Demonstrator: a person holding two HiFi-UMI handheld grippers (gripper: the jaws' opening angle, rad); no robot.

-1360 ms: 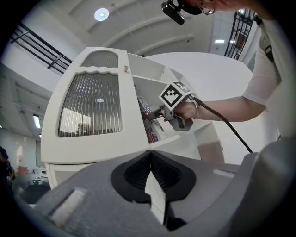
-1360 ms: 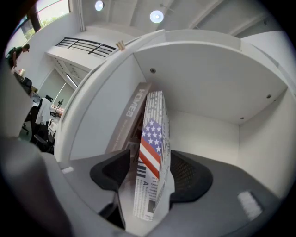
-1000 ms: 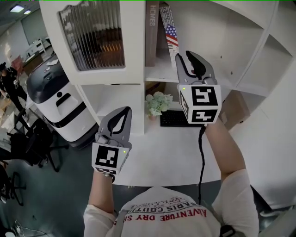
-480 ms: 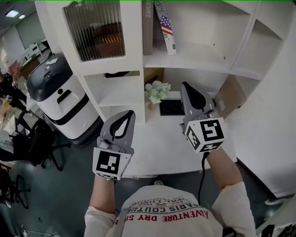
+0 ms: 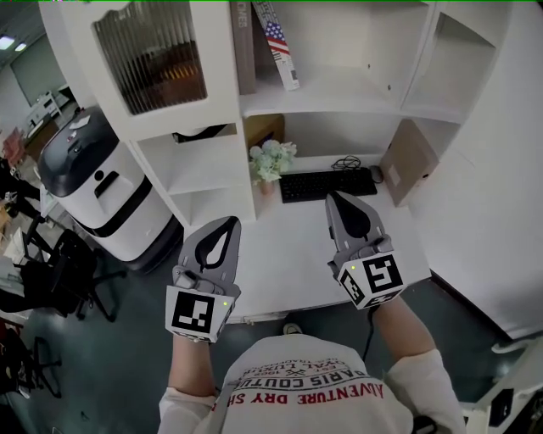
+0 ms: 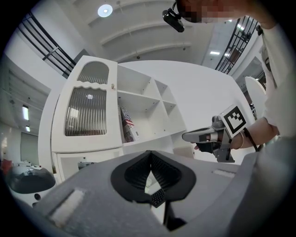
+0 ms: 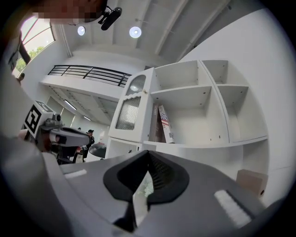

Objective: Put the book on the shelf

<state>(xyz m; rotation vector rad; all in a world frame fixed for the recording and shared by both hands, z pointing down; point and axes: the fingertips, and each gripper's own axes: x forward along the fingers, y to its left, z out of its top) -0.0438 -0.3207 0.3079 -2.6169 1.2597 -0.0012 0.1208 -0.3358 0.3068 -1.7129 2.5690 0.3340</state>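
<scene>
Bright, even indoor light throughout. Round ceiling lamps glare overhead in both gripper views (a window adds daylight in the right one). The white shelf is sharp, with soft shadows in its bays. The fisheye views bend straight lines and go black at the corners.

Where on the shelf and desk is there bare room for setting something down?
The shelf board is bare right of the leaning flag book, up to the divider. The desk is bare in front of the keyboard. Crowded: the desk's back edge, with the plant, keyboard and cardboard box.
</scene>
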